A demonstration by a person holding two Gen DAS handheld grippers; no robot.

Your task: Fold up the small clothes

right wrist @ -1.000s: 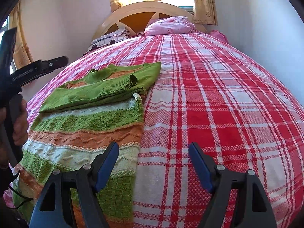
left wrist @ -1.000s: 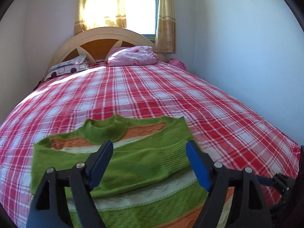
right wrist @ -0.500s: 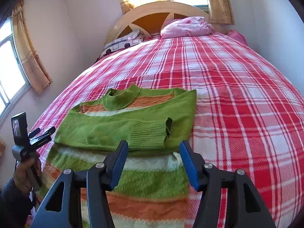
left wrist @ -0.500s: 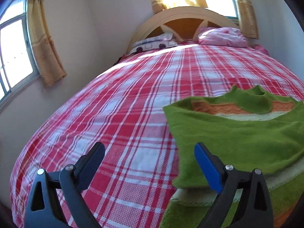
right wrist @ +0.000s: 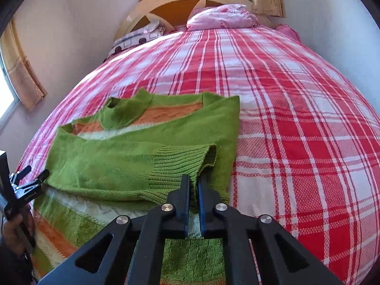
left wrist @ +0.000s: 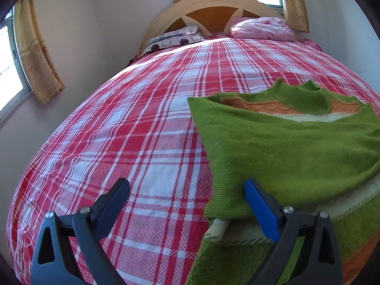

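Note:
A small green sweater (right wrist: pixel 133 166) with orange and white stripes lies on the red plaid bed, both sleeves folded across its chest. My right gripper (right wrist: pixel 193 185) is shut on the sweater's near green edge, just below the ribbed cuff (right wrist: pixel 185 159) of the top sleeve. In the left wrist view the sweater (left wrist: pixel 285 147) fills the right side. My left gripper (left wrist: pixel 187 190) is open and empty, low over the bed at the sweater's left edge, its right finger (left wrist: pixel 258 204) over the green sleeve fold. The left gripper also shows at the left edge of the right wrist view (right wrist: pixel 26 182).
The red plaid bedspread (left wrist: pixel 123 142) covers the whole bed. A pink pillow (right wrist: pixel 220 16) and a patterned pillow (left wrist: pixel 175 38) lie at the wooden headboard (left wrist: pixel 213 4). Walls stand close on both sides, with a curtained window (left wrist: pixel 35 54) on the left.
My right gripper has moved in and shut on the sweater's edge; it was open before. My left gripper has swung to the sweater's left edge and stayed open.

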